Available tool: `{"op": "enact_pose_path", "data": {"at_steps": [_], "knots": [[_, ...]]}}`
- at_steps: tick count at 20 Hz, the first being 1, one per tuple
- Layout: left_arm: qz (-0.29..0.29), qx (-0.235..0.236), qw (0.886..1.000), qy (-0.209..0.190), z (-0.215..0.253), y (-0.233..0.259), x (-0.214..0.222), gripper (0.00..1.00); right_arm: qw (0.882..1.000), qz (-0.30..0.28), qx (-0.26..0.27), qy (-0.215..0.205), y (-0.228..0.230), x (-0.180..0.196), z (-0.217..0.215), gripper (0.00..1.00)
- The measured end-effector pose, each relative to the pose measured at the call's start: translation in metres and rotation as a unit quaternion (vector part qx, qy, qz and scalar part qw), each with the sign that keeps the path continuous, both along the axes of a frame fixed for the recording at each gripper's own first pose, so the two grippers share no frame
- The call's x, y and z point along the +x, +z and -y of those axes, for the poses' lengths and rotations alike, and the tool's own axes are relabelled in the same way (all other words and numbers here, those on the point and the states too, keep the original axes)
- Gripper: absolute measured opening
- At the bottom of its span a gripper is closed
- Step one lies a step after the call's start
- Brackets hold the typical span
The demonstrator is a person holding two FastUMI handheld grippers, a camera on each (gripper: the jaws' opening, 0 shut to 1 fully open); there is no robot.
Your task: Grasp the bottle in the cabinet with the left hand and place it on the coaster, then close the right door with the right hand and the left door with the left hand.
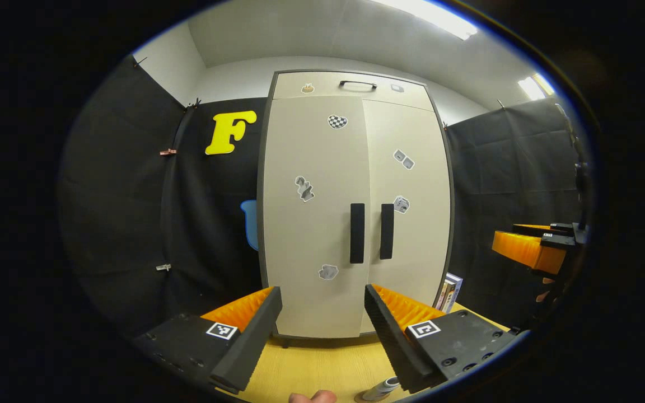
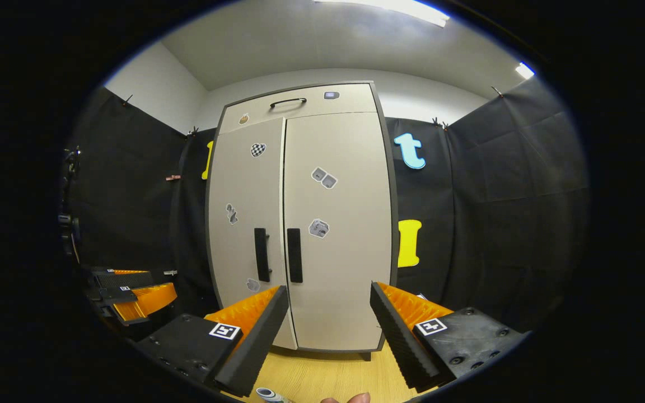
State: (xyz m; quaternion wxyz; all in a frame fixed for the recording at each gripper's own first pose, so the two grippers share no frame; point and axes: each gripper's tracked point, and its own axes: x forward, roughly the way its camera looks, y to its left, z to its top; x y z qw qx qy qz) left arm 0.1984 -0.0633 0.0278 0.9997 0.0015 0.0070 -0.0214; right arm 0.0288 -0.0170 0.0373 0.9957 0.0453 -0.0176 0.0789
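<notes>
Your left gripper (image 1: 322, 313) hangs released, jaws wide apart with nothing between them, facing the cabinet (image 1: 350, 224). Your right gripper (image 2: 328, 313) is likewise spread and holds nothing. Both doors sit flush: left door (image 1: 314, 224), right door (image 1: 406, 224), handles side by side. The bottle (image 1: 381, 389) is at the table's (image 1: 311, 366) near edge, just below your left gripper; whether a coaster lies under it cannot be told.

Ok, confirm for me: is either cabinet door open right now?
No. In the left gripper view both cabinet doors sit flush and shut, their two black handles side by side.
</notes>
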Motion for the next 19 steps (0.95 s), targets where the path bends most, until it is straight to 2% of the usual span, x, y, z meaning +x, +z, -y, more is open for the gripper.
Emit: {"op": "enact_pose_path", "data": {"at_steps": [11,19], "knots": [[0.007,0.008,1.0,-0.006,0.001,0.005,-0.013,0.95,1.0,0.002,0.004,-0.003,0.004,-0.015,-0.002,0.97],[0.005,0.01,1.0,-0.019,0.0,0.002,-0.011,0.95,1.0,-0.003,-0.002,-0.021,0.0,-0.018,-0.002,0.98]]}}
